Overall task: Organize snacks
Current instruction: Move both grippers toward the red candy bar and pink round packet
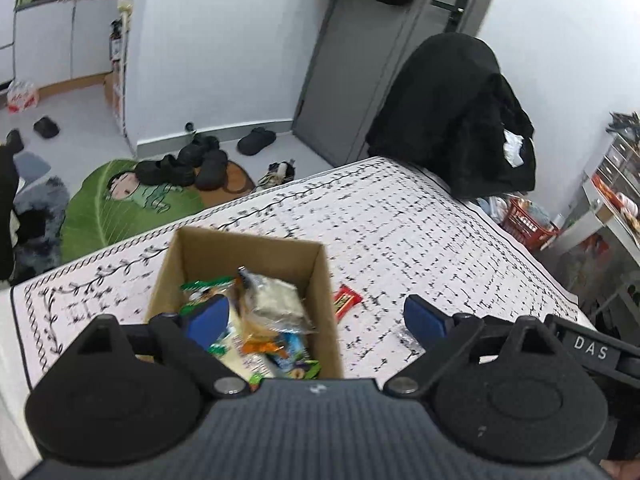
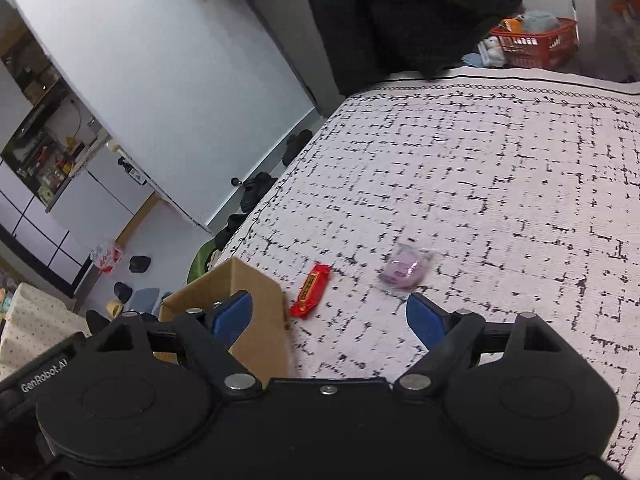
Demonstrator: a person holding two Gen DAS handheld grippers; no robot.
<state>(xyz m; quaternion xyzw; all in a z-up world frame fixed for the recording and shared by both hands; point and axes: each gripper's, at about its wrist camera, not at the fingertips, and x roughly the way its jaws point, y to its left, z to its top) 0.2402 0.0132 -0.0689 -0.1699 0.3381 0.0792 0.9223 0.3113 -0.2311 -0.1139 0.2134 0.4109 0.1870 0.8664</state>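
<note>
An open cardboard box (image 1: 280, 246) sits on the patterned tablecloth and holds several snack packets (image 1: 276, 308). My left gripper (image 1: 318, 318) is open and empty, hovering over the box's right wall. A red candy bar (image 1: 346, 300) lies just right of the box; it also shows in the right wrist view (image 2: 311, 290). A small clear packet with a purple sweet (image 2: 404, 268) lies further right, and shows in the left wrist view (image 1: 408, 336) by the right finger. My right gripper (image 2: 330, 314) is open and empty, above the cloth between the box (image 2: 256, 312) and the purple packet.
The table (image 1: 420, 220) is covered by a white cloth with black marks. A chair draped with black clothes (image 1: 460, 116) stands at the far edge. A red basket (image 2: 536, 46) and shelves are beyond it. Shoes and a green mat (image 1: 120, 204) lie on the floor to the left.
</note>
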